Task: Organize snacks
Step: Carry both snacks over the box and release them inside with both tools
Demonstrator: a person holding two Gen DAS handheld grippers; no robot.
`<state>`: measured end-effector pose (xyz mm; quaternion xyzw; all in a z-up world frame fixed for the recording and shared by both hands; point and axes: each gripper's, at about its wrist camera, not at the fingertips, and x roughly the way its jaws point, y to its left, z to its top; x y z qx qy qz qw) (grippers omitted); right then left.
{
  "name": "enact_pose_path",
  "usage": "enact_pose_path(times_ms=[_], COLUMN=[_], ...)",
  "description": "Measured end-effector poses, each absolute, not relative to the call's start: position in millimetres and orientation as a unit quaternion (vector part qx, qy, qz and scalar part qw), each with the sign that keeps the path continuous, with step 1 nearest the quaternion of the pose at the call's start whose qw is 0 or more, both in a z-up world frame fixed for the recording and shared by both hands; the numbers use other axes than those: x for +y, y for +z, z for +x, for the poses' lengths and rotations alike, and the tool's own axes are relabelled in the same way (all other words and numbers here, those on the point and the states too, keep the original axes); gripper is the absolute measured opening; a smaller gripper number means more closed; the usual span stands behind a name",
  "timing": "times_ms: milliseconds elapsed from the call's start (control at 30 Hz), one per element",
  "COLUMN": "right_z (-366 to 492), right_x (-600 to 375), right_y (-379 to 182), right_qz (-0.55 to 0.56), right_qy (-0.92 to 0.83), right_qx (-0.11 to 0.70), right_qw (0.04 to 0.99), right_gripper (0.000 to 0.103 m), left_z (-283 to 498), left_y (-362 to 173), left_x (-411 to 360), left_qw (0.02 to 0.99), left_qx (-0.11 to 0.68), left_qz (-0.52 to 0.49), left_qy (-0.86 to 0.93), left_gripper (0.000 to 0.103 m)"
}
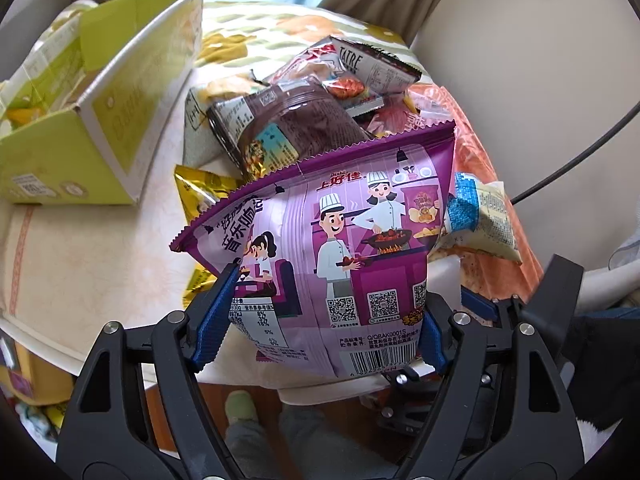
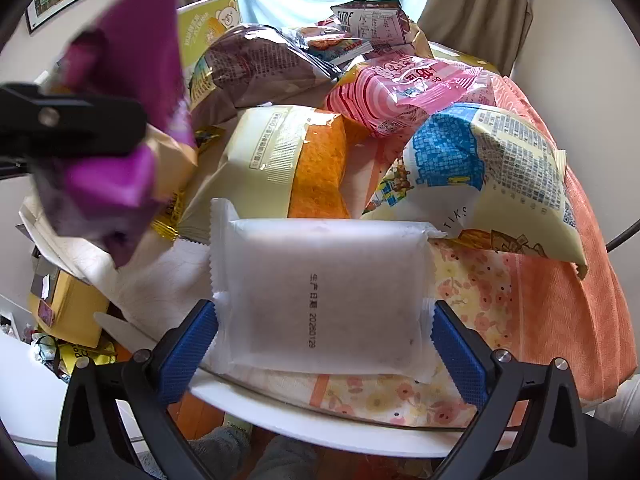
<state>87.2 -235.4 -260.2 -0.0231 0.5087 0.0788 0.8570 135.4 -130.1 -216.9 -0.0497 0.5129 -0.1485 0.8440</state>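
Observation:
My left gripper (image 1: 320, 316) is shut on a purple chip bag (image 1: 332, 240) with cartoon chefs, held up over the table's near edge; the bag also shows blurred in the right wrist view (image 2: 120, 128). My right gripper (image 2: 324, 344) is shut on a flat white frosted packet (image 2: 320, 292) with a printed date, just above the flowered cloth. A pile of snack bags lies behind: a brown bag (image 1: 288, 124), a pink bag (image 2: 404, 88), a cream and orange bag (image 2: 296, 160), and a blue and cream bag (image 2: 492, 172).
An open green cardboard box (image 1: 100, 120) stands at the left on the round table (image 2: 360, 440). An orange cloth (image 2: 580, 280) covers the table's right side. A yellow box (image 2: 68, 308) and wrappers lie on the floor at left. A dark cable (image 1: 580, 160) hangs at right.

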Motion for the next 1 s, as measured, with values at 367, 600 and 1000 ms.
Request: enact_pose_path(times_ms=[367,600,1000], right_z=[99.2,99.3,112.8], right_x=[-231.5,-240.2,-244.5], right_y=[-269.4,-254.3,-159.4], right_qz=[-0.033,-0.007,-0.02], right_qy=[0.049,0.042,0.061], right_qx=[0.515,0.508,0.453], right_qw=[0.855,0.86,0.889], right_gripper=[0.08,0.072,0.072], left_z=[128.6,124.4,131.8], left_y=[-202.0,-187.4,-105.5], left_x=[-123.6,-120.9,-91.4], left_qw=[0.853,0.86,0.908], left_qx=[0.5,0.489,0.404], left_qz=[-0.036,-0.035,-0.036], left_qy=[-0.145,-0.141,-0.1], left_gripper=[0.075,0.075,0.075])
